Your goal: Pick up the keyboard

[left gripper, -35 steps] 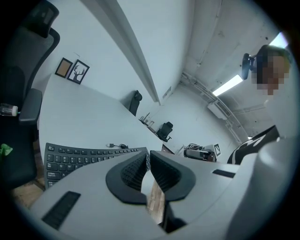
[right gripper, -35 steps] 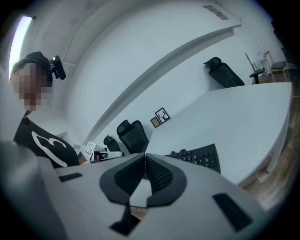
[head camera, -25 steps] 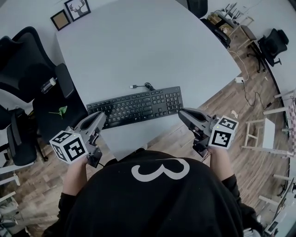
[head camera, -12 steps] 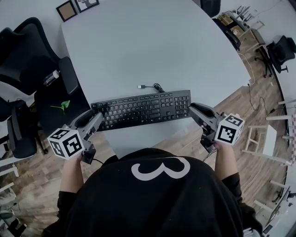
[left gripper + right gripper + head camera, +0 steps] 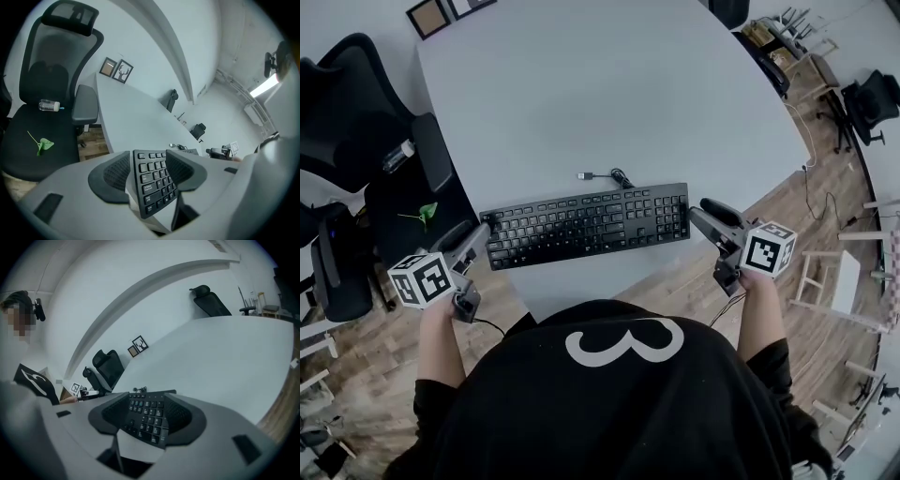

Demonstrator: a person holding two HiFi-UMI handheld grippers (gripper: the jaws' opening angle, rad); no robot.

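Subject of task: a black keyboard (image 5: 586, 225) lies flat on a pale grey worktop (image 5: 609, 103), close to the near edge, its long side running left to right with the right end slightly farther; its cable (image 5: 602, 175) is bunched on the worktop just beyond the far edge, with the plug lying to the left of the bunch.

Left tool (image 5: 478, 232): held at the keyboard's left end, tips just beside it; the jaws have just been opening and now stand wide apart, released; in the left gripper view the keyboard's left end shows in the gap between them, and the ribbed pads (image 5: 117, 171) stand clear of it, not pressing.

Right tool (image 5: 701, 209): held at the keyboard's right end, tips just beside it; the jaws have likewise just been opening and stand wide apart, released; in the right gripper view the number-pad end shows in the gap, with neither pad bearing on it.

The keyboard rests on the worktop, unlifted.

Surroundings: two picture frames (image 5: 427, 17) at the far left corner of the worktop; a black office chair (image 5: 356, 122) to the left, with a small bottle (image 5: 397, 156) and a green leaf (image 5: 425, 214) on its seat; another black chair (image 5: 867, 94) far right on the wooden floor (image 5: 825, 187).
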